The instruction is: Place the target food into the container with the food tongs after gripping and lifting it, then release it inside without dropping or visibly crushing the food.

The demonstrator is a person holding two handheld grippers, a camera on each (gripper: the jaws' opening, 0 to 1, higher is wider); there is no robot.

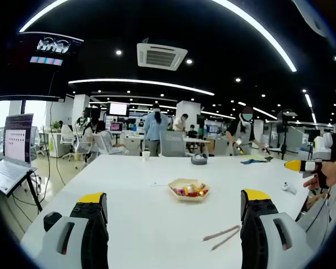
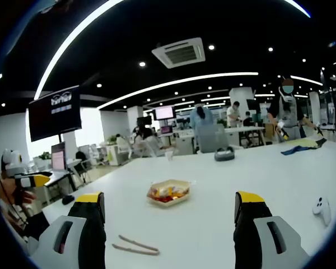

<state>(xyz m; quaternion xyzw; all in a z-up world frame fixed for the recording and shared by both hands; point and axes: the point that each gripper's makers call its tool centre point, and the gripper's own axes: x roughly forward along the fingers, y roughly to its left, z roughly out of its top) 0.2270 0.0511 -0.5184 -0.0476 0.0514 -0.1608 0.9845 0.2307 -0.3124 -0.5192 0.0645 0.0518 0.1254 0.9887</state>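
Claws first: the left claw [image 1: 173, 224] and right claw [image 2: 169, 221] both hang spread wide over the white bench [image 1: 134, 190], gripping nothing. Using the food container [image 1: 189, 189] as the landmark, the tongs [image 1: 221, 233] lie flat on the bench on the near side of it, untouched, well apart from either claw. The container itself sits mid-bench and has colourful food [image 2: 167, 193] in it; can't make out what kind. Off to one side of it there's a small white controller [image 2: 321, 208]. Beyond the container sits a round grey gadget [image 2: 224, 153], then a blue cloth [image 2: 297, 148] near a standing person [image 2: 287, 115].
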